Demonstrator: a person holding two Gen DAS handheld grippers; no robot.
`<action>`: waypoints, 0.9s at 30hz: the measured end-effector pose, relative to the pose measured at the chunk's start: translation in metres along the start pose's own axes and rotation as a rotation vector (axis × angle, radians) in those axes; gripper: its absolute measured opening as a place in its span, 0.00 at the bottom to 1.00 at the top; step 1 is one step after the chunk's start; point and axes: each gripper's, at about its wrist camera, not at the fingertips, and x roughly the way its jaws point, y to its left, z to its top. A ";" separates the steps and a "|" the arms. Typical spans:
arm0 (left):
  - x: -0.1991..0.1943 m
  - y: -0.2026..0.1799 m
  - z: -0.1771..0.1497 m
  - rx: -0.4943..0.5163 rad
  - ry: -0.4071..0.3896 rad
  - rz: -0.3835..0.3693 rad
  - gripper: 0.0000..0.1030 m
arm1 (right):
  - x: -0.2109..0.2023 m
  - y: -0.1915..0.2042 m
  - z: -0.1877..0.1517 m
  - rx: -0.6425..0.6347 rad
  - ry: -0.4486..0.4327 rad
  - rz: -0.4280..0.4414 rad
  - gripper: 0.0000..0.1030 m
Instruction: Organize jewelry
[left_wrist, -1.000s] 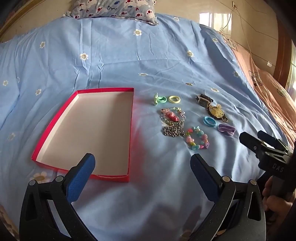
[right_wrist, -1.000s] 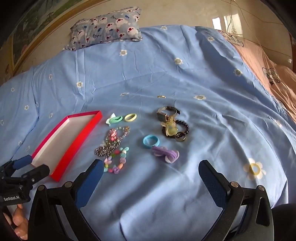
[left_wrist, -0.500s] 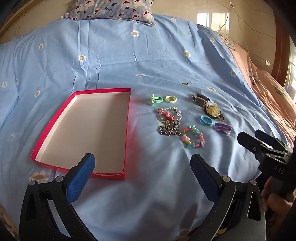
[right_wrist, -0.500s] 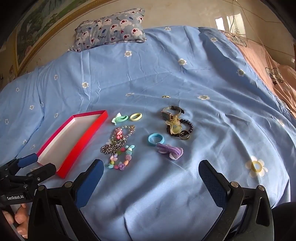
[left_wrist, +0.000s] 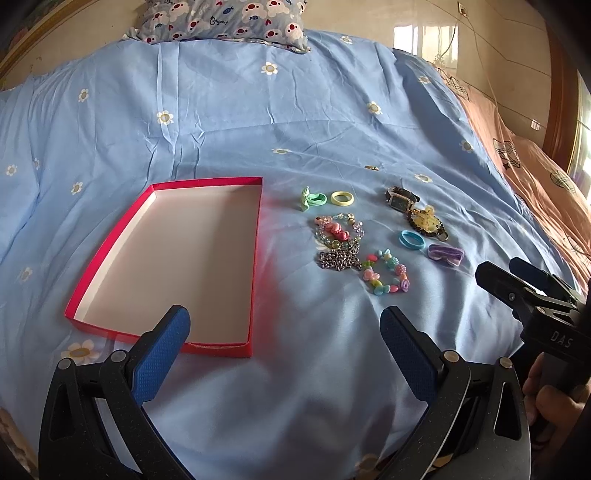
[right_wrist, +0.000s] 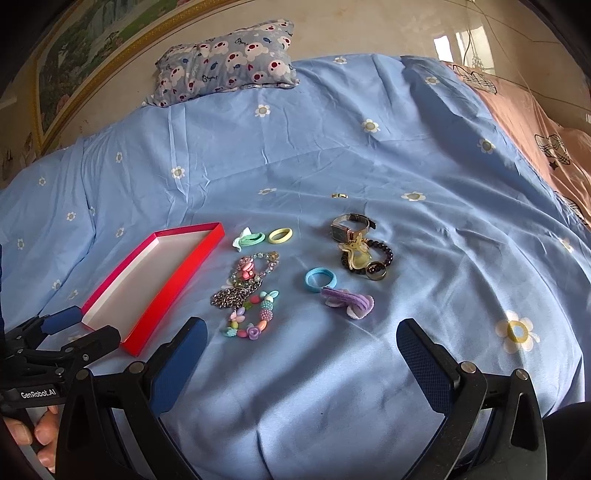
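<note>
A shallow red box (left_wrist: 110, 254) with a white, empty inside lies on the blue bed sheet; it also shows in the right wrist view (right_wrist: 177, 273). To its right lie a green hair tie (left_wrist: 312, 199), a yellow ring band (left_wrist: 342, 198), a pink bead bracelet (left_wrist: 338, 232), a silver chain (left_wrist: 338, 260), a pastel bead bracelet (left_wrist: 386, 277), a watch (left_wrist: 400, 199), a blue band (left_wrist: 412, 240) and a purple hair tie (left_wrist: 445, 254). My left gripper (left_wrist: 284, 343) is open and empty near the box's front edge. My right gripper (right_wrist: 301, 350) is open and empty, short of the jewelry.
A patterned pillow (right_wrist: 225, 77) lies at the head of the bed. A pink quilt (left_wrist: 535, 173) runs along the right side. A small gold piece (right_wrist: 339, 195) lies beyond the watch. A framed picture (right_wrist: 92, 55) hangs on the wall.
Both grippers have drawn back and tilted slightly, so the box and jewelry sit a bit farther up in view. Nothing was picked up; both stay open.
</note>
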 end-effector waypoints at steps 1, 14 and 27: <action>0.000 0.000 0.000 -0.001 -0.001 0.001 1.00 | 0.000 0.000 -0.001 0.000 0.000 0.000 1.00; -0.001 -0.002 -0.001 -0.001 -0.004 0.000 1.00 | 0.000 0.001 -0.001 0.007 0.002 0.004 1.00; 0.000 -0.004 -0.003 0.001 0.004 -0.009 1.00 | -0.002 0.003 -0.001 0.008 0.004 0.016 1.00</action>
